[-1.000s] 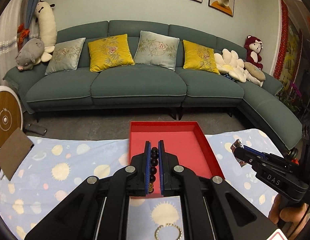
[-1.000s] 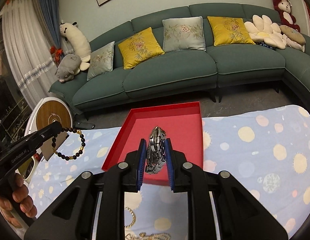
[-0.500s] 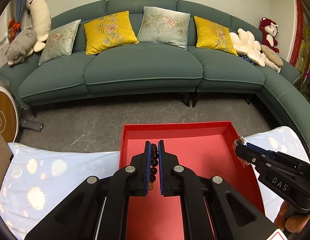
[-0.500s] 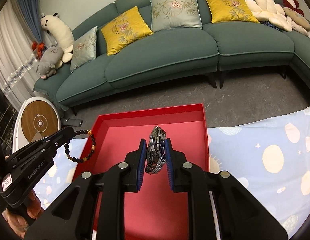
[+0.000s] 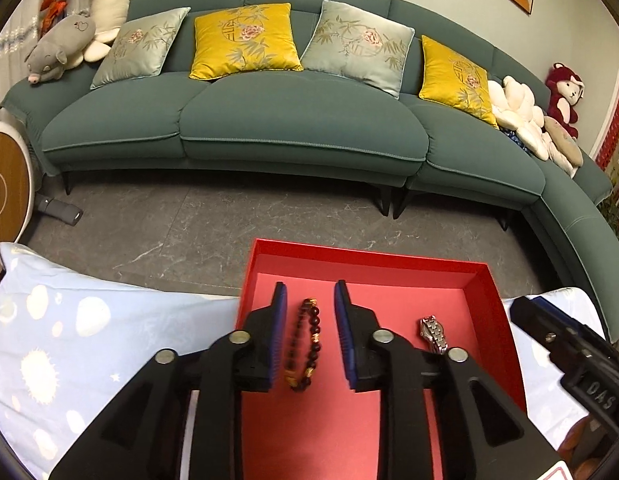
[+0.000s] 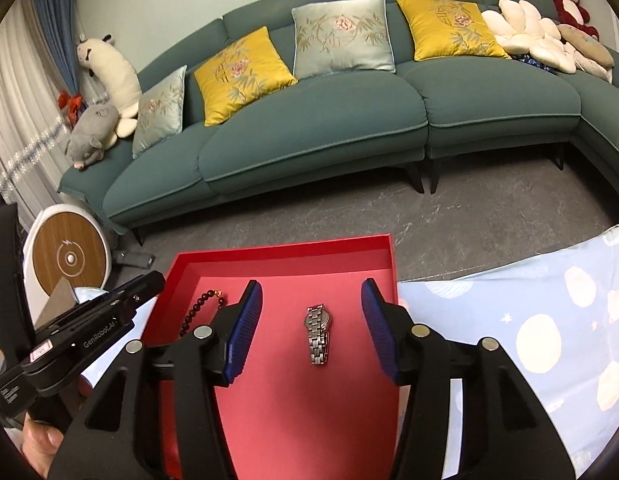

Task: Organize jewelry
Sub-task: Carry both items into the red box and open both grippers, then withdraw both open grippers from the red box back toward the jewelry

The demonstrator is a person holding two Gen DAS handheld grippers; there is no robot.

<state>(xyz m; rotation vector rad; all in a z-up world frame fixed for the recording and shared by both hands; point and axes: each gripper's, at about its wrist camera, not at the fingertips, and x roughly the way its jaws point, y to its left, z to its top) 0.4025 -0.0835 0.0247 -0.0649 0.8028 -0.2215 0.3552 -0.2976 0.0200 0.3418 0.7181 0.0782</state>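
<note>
On red tray [image 6: 285, 258]: silver link-band watch [image 6: 318, 334].

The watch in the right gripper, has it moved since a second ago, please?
Yes: the watch has dropped from the opening right gripper onto the red tray floor.

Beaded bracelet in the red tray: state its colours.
Dark maroon beads with gold accents; clearest in the left wrist view.

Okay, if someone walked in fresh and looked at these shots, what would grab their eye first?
Probably the bright red tray at the table's edge, with a dark beaded bracelet lying between the left gripper's opening fingers and a silver watch between the right gripper's opening fingers. Behind it, a long teal sofa with yellow cushions fills the room.
</note>
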